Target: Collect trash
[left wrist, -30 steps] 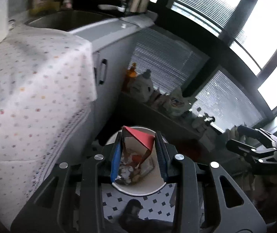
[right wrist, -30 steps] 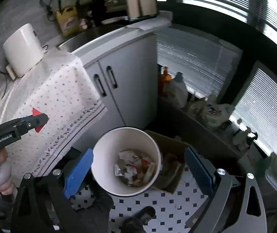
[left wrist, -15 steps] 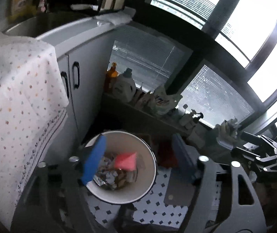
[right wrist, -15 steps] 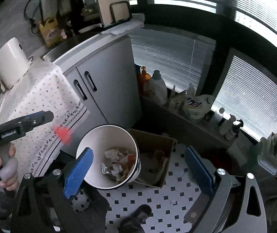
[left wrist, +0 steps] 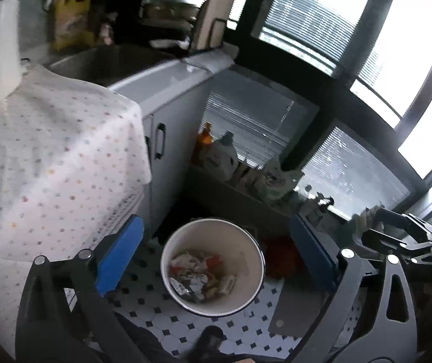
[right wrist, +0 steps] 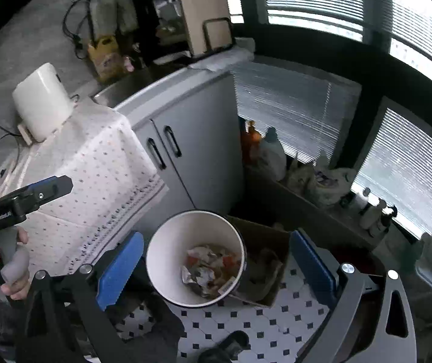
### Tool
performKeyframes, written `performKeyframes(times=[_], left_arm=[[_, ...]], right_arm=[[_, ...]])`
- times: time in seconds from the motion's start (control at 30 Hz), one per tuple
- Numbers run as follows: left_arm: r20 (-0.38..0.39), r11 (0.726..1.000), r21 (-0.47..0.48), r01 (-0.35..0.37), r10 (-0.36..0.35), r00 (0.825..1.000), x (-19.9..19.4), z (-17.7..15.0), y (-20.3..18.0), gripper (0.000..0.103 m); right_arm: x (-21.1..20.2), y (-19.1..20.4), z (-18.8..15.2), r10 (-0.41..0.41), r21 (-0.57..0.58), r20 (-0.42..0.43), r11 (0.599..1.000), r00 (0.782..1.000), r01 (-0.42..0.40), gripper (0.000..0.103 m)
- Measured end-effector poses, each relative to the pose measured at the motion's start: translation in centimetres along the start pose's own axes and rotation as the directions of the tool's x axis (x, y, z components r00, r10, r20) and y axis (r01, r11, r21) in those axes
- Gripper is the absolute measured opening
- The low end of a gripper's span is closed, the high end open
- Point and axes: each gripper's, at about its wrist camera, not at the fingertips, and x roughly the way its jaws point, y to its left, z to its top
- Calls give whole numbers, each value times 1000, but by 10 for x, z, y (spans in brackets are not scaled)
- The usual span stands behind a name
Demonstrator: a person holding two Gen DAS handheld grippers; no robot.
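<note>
We hold left gripper (left wrist: 216,257) over bin (left wrist: 256,260), jaws opening, empty | right gripper (right wrist: 216,260) released, nothing between | trash (left wrist: 199,278) inside bin

Home kitchen, steel sink (left wrist: 110,60) in counter, grey cabinet doors (right wrist: 185,151), tiled floor (right wrist: 276,317), detergent bottles (right wrist: 272,154)

My right gripper (right wrist: 216,267) hung with its jaws wide apart and empty above the white bin (right wrist: 196,257) of crumpled trash (right wrist: 208,269). A cardboard box (right wrist: 264,263), contents unclear, touched the bin's side.
</note>
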Motion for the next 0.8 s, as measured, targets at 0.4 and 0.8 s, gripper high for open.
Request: performKeyframes(times=[0.4, 0.8], left_arm=[[106, 995, -48, -87, 92, 990, -68, -4, 7, 97], [202, 979, -102, -178, 195, 960, -131, -13, 8, 97]], right_arm=[[-37, 24, 17, 82, -35, 54, 996, 995, -80, 95], [-76, 58, 23, 123, -96, 127, 989, 984, -111, 95]])
